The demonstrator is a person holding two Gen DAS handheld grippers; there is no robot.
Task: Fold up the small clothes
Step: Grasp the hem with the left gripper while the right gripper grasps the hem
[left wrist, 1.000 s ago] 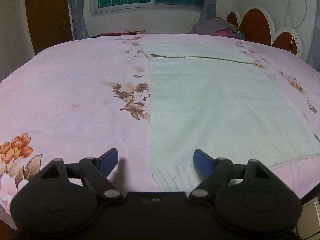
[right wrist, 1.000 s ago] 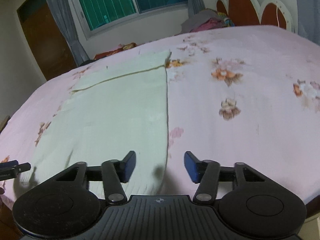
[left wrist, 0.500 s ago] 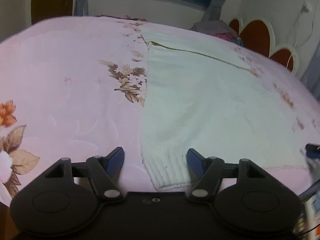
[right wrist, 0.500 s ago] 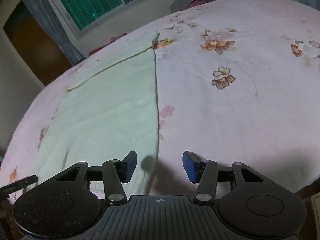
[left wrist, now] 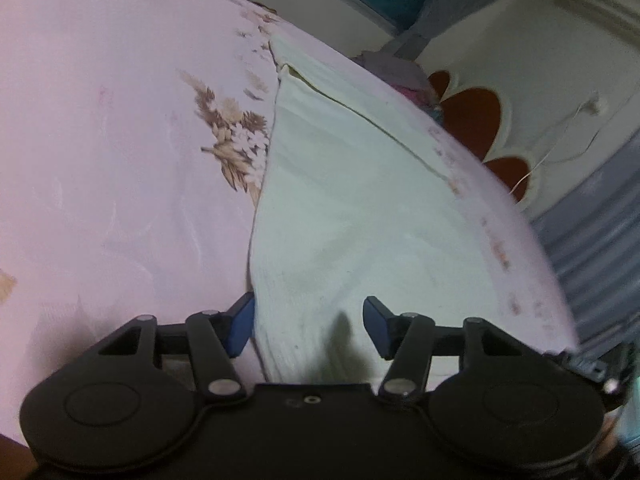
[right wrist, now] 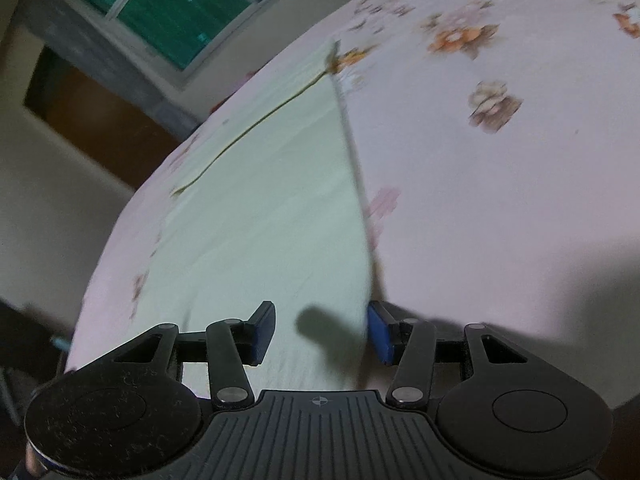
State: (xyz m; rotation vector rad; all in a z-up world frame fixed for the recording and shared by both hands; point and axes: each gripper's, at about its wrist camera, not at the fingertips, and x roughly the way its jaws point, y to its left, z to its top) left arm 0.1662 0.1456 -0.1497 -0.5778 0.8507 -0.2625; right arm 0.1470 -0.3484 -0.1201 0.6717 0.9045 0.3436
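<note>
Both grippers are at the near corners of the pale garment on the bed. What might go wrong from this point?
1. The left gripper has its jaws closing astride the garment's side edge; they may pinch the pink bedspread too.
2. The right gripper also straddles an edge, with its outer pad right at it, so it may catch only a thin strip that slips out.
3. Both views are tilted and blurred, so the corners may lift unevenly and skew the fold.

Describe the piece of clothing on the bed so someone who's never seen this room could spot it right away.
A pink floral bedspread covers the whole bed. On it lies one pale cream knit garment, spread flat, with a folded layer across its far end. It is the only plain, unpatterned cloth on the flowered cover.
</note>
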